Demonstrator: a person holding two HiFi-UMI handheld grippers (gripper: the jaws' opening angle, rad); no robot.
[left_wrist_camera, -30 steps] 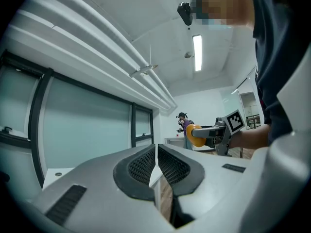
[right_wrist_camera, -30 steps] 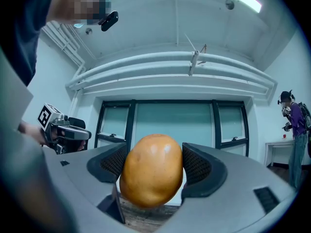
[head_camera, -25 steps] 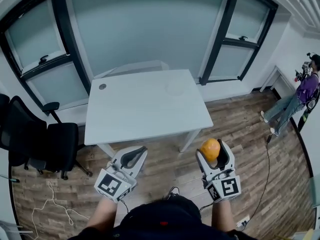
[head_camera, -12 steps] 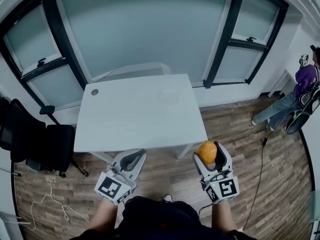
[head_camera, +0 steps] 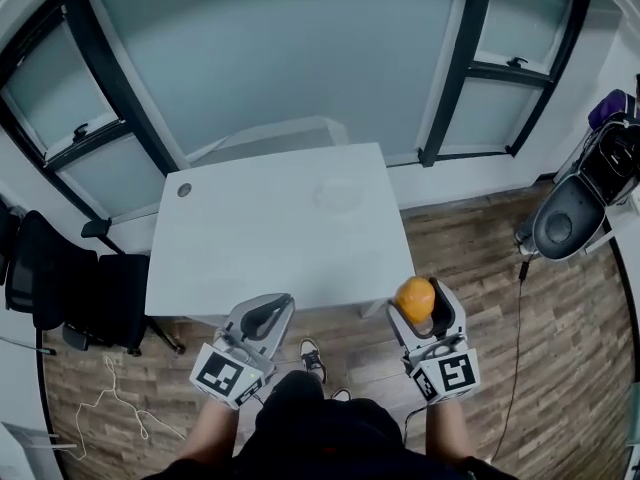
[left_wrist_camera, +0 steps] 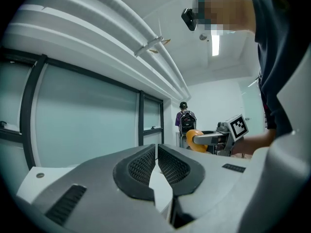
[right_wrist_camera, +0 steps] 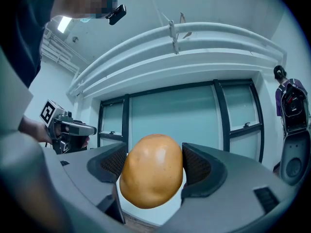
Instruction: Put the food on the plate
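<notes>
- Closing in over the past second, the white rectangular counter now sits just ahead of both tools in the head view, while the tools themselves have barely shifted.
- Right tool grips a round orange-brown food item between its ribbed pads. It is carried in the air off the counter's near right corner, apparently in transit to the plate.
- Food item looks smooth and slightly glossy, with fine speckles, a little taller than wide. It fills the gap between the jaws and bulges past them in front.
- Pale round plate, faint against the white top, lies towards the far right of the counter, well apart from the food. Nothing is on it yet.
- Left tool is closed on nothing, its pads nearly touching, and is held low and idle, likely kept clear of the carry.
- Black office chair stands left of the counter. A person in a purple top shows at the right edge of the right gripper view.
</notes>
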